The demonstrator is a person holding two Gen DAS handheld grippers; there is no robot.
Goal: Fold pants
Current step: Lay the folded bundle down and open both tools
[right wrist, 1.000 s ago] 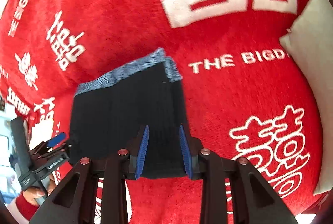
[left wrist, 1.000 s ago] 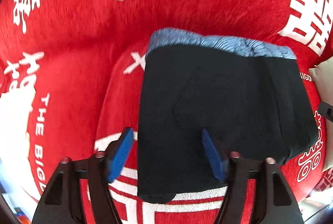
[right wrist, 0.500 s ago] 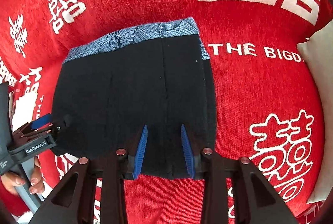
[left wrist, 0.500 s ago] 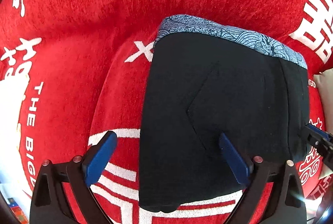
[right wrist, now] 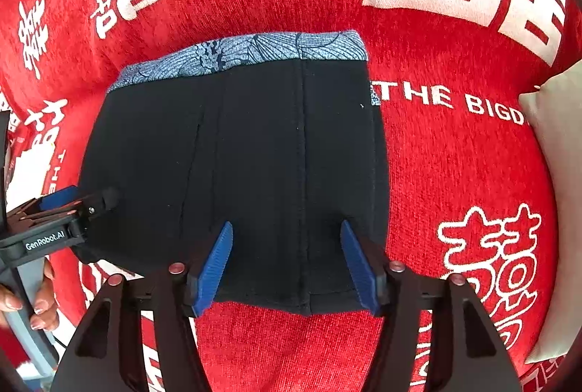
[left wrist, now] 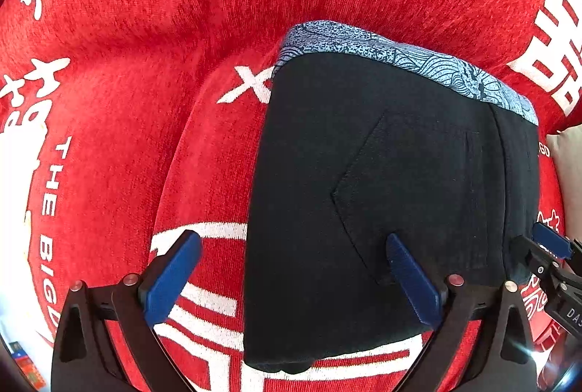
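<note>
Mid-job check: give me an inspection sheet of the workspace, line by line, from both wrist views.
Surface: red blanket with white lettering.
Job's things: black pants folded compact, blue patterned waistband at the far edge, lying flat.
Clutter: beige cushion at the blanket's right edge.
Grippers: left gripper open over the pants' near left edge; right gripper open over their near edge; neither grips cloth.
Cables: nothing seen.
Surroundings: nothing clear seen beyond the blanket.

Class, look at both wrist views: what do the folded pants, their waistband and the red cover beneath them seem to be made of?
Pants: probably a matte black knit or cotton, judging by the stitched seams and absence of shine.
Waistband: looks like printed blue-and-white fabric with a fine line pattern; whether it is elastic cannot be told.
Red cover: seems a plush, chenille-like textile, its fuzzy ribbed pile carrying white characters.
</note>
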